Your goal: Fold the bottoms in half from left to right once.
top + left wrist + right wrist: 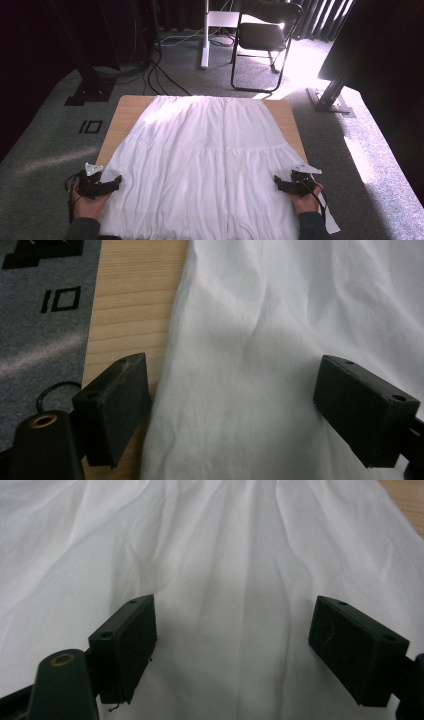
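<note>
Both grippers, left and right, sat jaws spread at opposite side edges of the white tiered skirt flat on the table; pinch both layers together.

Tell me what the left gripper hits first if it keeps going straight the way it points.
Most likely the white skirt. The left gripper has its jaws open, straddling the skirt's left edge where it lies on the wooden table. Its height above the cloth is hard to judge, so contact may be near.
</note>
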### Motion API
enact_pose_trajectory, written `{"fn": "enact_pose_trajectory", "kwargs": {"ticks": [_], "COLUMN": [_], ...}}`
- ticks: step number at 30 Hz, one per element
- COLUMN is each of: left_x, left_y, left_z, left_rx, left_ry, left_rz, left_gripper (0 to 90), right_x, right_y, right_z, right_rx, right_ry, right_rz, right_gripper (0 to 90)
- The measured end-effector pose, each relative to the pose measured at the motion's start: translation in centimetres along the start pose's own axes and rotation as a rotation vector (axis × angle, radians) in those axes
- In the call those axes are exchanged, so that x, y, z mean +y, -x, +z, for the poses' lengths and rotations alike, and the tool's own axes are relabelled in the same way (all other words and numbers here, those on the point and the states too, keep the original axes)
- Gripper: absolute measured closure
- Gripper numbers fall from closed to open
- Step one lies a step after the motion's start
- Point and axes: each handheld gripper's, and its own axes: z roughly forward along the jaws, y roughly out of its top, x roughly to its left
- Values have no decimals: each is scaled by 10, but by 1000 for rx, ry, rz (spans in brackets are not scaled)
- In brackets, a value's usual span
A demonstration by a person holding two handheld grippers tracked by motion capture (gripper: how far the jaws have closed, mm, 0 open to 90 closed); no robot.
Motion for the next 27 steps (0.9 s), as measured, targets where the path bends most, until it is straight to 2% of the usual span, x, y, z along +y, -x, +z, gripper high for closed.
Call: {"fn": "enact_pose_trajectory", "kwargs": {"ticks": [1, 5, 7, 8, 10, 11, 13, 16, 19, 21, 24, 27], "left_x": [0, 3, 3, 2, 3, 2, 2, -2, -9, -12, -11, -6], "left_y": [0, -8, -10, -10, -13, -17, -21, -38, -52, -59, -66, -63], "left_z": [0, -8, -10, -10, -12, -14, -15, -24, -27, -30, -34, -34], "left_rx": [0, -14, -12, 17, 63, 67, 65, 93, 103, 118, 116, 146], "left_ry": [0, -16, -23, -25, -33, -27, -20, -9, -12, -8, 7, -2], "left_rz": [0, -13, -1, 14, 35, 29, 20, -1, -24, -41, -59, -31], "left_gripper": [217, 693, 835, 867, 879, 881, 882, 882, 883, 883, 883, 883], "right_x": [0, 0, 0, 0, 0, 1, 3, 7, 4, -3, -17, -30], "right_y": [0, 0, 0, 0, 0, 0, 1, 3, 8, 13, 23, 29], "right_z": [0, 0, 0, 0, 0, -2, -7, -23, -38, -45, -50, -49], "right_rx": [0, 0, 0, 0, 1, -2, 6, -43, -77, -99, -119, -123], "right_ry": [0, 0, 0, 0, 1, -2, -11, 30, 40, 25, -8, -46], "right_rz": [0, 0, 0, 1, 0, 3, -1, -9, -22, -20, -6, 21], "right_gripper": [185, 185, 185, 185, 220, 279, 319, 343, 353, 361, 369, 370]}}
